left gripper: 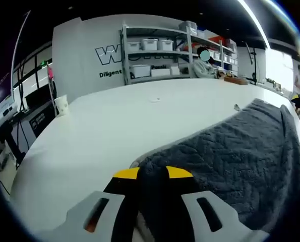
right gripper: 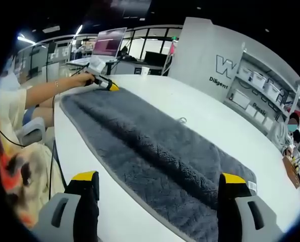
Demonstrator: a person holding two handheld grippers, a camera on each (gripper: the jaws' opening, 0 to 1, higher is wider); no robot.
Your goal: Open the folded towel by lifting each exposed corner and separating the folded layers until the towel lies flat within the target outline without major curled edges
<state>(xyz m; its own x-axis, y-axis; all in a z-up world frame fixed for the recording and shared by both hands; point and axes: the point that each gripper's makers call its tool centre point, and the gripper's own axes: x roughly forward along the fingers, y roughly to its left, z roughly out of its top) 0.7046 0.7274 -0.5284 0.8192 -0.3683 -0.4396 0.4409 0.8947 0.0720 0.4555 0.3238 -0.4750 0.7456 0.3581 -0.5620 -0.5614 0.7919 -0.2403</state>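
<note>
A dark grey towel (right gripper: 155, 146) lies stretched along the white table (right gripper: 210, 126), with a lengthwise fold ridge down its middle. In the right gripper view my left gripper (right gripper: 108, 85), held by a hand, sits at the towel's far corner. In the left gripper view the towel (left gripper: 230, 151) runs away to the right. Its near corner lies between the yellow-tipped jaws of my left gripper (left gripper: 152, 174), which stand close together, pinching it. My right gripper (right gripper: 159, 177) is wide open above the towel's near long edge, its jaws apart from the cloth.
A white paper cup (left gripper: 61, 105) stands near the table's far left edge. A small object (left gripper: 155, 100) lies mid-table. Shelves with boxes (left gripper: 160, 50) and a seated person (left gripper: 202, 65) are behind. A person's arm (right gripper: 44, 91) reaches in from the left.
</note>
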